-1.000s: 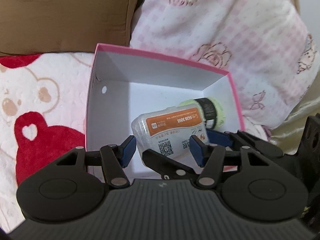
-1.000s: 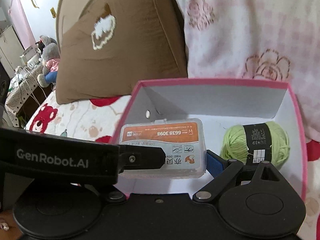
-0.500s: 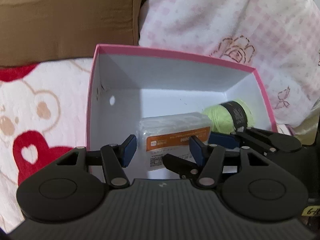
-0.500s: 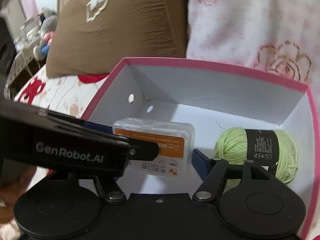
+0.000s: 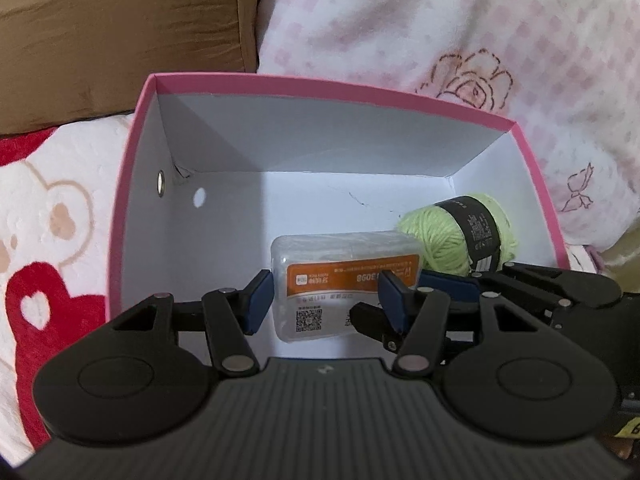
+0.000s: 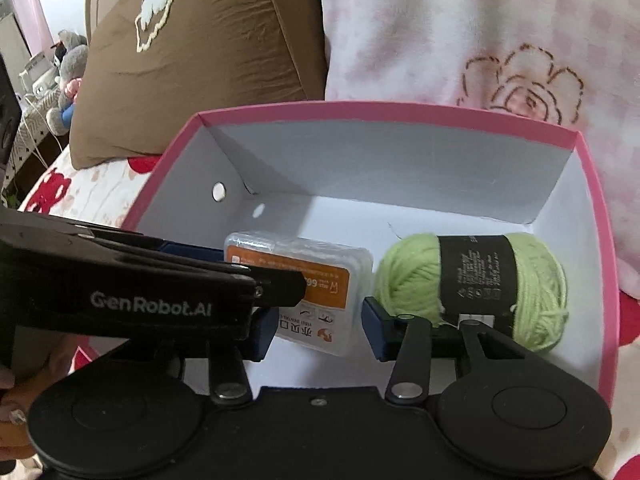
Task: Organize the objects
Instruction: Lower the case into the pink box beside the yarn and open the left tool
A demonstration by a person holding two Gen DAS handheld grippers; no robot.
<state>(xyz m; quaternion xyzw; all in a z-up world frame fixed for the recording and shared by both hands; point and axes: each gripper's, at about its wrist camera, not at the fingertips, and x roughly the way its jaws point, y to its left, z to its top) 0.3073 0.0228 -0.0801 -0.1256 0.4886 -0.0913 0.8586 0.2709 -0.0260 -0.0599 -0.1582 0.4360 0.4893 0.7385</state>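
Bedding fills the background: a brown cushion [image 5: 120, 40], a pink checked blanket [image 5: 440, 20] and a bear-print cover [image 5: 52, 208] under a pink box [image 5: 320, 84]. Both tools point down into the box. The left gripper [image 5: 320, 304] has its jaws apart and holds nothing. A clear plastic case [image 5: 344, 276] with an orange label lies just ahead of it. The right gripper [image 6: 320, 332] has just been closing its jaws, and the case shows in the gap between them. I cannot tell whether its pads press the case. A green yarn ball [image 6: 472, 280] lies just ahead of its right finger.
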